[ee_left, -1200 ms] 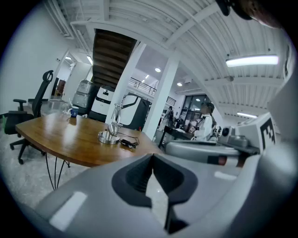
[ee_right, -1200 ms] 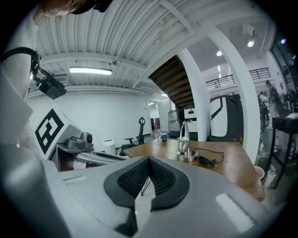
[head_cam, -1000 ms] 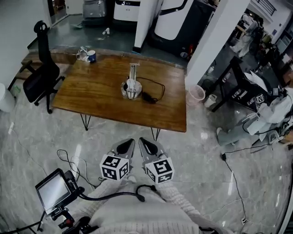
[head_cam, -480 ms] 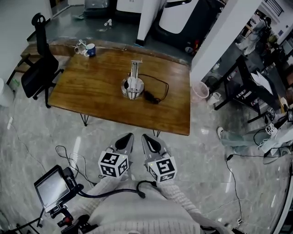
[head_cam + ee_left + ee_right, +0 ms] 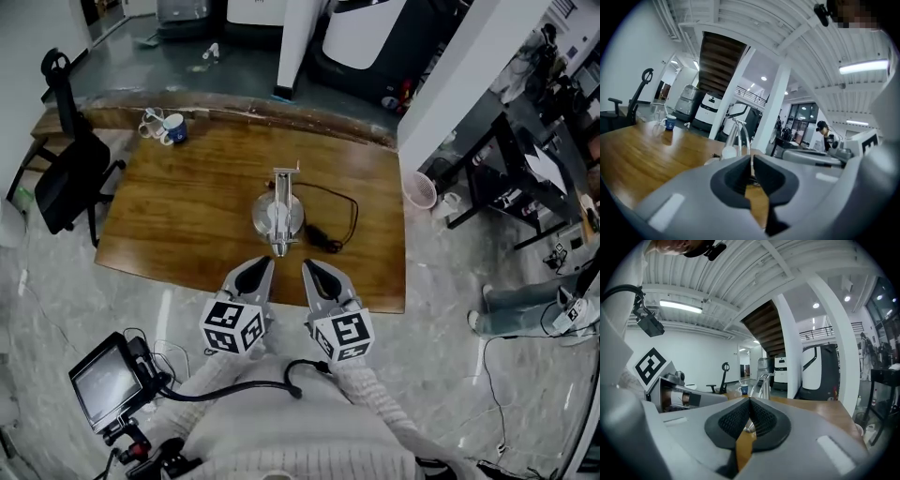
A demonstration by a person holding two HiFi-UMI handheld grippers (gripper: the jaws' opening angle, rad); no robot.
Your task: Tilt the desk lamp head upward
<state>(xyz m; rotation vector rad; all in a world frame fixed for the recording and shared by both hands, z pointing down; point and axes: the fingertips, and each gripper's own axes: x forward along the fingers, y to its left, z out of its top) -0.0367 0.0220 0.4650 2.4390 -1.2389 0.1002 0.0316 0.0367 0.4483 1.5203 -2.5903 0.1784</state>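
A silver desk lamp [image 5: 279, 216] stands on the wooden table [image 5: 178, 216], on a round base, with its head pointing toward the near edge. Its black cord [image 5: 339, 220] loops to the right. My left gripper [image 5: 259, 267] and right gripper [image 5: 308, 269] hover side by side over the table's near edge, just short of the lamp head, both shut and empty. The lamp's metal arm [image 5: 736, 136] rises beyond the shut jaws in the left gripper view. In the right gripper view the lamp [image 5: 763, 384] again stands past the shut jaws.
A blue mug [image 5: 173, 127] and a glass sit at the table's far left corner. A black office chair [image 5: 58, 169] stands left of the table. A small bin [image 5: 418, 190] sits to the right. A monitor [image 5: 105, 388] and cables lie on the floor near left.
The view has closed in on the table. Both grippers, earlier over the floor short of the table, now reach its near edge close to the lamp. Both jaws stay shut.
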